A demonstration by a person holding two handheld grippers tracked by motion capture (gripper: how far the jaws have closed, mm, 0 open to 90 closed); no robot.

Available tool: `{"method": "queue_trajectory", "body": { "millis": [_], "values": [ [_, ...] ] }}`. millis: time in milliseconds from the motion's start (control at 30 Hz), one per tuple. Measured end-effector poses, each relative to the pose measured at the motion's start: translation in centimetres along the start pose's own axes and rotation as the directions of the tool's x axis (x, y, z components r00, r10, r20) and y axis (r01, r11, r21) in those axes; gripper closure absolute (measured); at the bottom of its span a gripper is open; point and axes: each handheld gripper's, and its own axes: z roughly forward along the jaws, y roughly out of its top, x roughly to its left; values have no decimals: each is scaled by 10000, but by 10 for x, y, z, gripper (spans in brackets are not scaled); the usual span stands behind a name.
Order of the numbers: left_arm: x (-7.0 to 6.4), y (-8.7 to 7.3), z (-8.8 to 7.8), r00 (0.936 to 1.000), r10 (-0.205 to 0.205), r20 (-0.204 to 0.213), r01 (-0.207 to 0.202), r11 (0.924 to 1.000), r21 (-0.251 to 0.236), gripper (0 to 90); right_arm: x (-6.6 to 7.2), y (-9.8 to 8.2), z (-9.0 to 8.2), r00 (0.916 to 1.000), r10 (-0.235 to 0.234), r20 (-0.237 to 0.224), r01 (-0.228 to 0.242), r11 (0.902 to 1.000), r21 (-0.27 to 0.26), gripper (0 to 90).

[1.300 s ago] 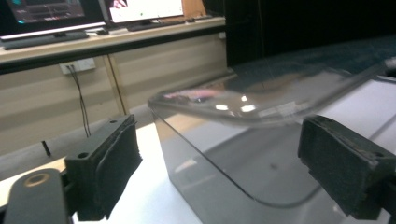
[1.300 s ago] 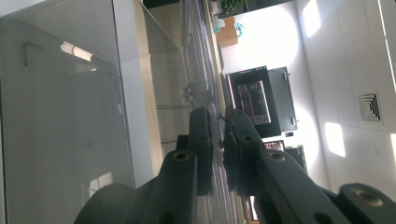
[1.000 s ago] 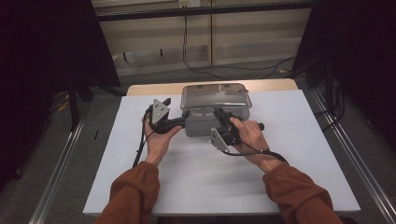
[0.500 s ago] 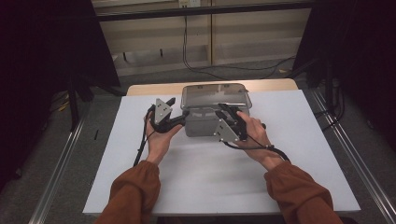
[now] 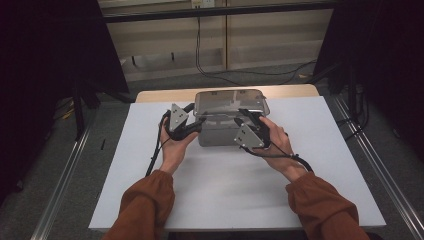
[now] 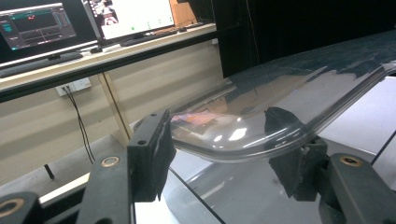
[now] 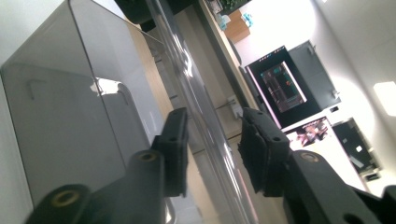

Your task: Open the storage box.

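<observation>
A grey box (image 5: pixel 217 136) with a clear plastic lid (image 5: pixel 230 102) stands at the far middle of the white table (image 5: pixel 225 200). My left gripper (image 5: pixel 198 120) sits at the lid's left corner. Its jaws have just been closing, and in the left gripper view the pads of that gripper (image 6: pixel 224 149) touch the lid's curved rim (image 6: pixel 280 93) on both sides. My right gripper (image 5: pixel 247 117) is at the lid's front edge. Its jaws have just been opening: the right gripper (image 7: pixel 215 149) straddles the lid's thin edge (image 7: pixel 187 79) with gaps on both sides, beside the box's grey wall (image 7: pixel 60 116).
The white sheet reaches well in front of the box and to both sides. A wooden strip (image 5: pixel 160 95) shows behind it. Metal rails (image 5: pixel 65 175) run along the floor at left and right, and cables (image 5: pixel 210 65) hang at the back wall.
The left gripper has tipped up and drawn its jaws in at the lid's left corner. The right gripper has shifted slightly up and right along the lid's front edge.
</observation>
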Motion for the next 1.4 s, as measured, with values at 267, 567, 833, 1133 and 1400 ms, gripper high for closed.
{"method": "queue_trajectory", "body": {
  "millis": [267,567,833,1133,1400],
  "values": [
    [3,0,0,9999,34,-100,-34,10000,-21,514,-14,-17,-3,9801,1920,-503,-1913,9814,186,537],
    [4,3,0,9999,97,-110,-98,9999,-77,526,-25,-35,-9,9259,3705,-735,-3698,9288,246,434],
    [5,5,1,9999,70,-115,-72,9998,-186,527,-36,-55,-9,8668,4914,-848,-4911,8707,260,359],
    [7,7,3,10000,75,-61,-77,9995,-304,526,-44,-68,-6,8127,5753,-920,-5775,8164,33,381],
    [10,10,7,10000,58,-42,-59,9998,-187,503,-49,-78,0,7846,6135,-898,-6169,7870,-131,398]
  ]
}}
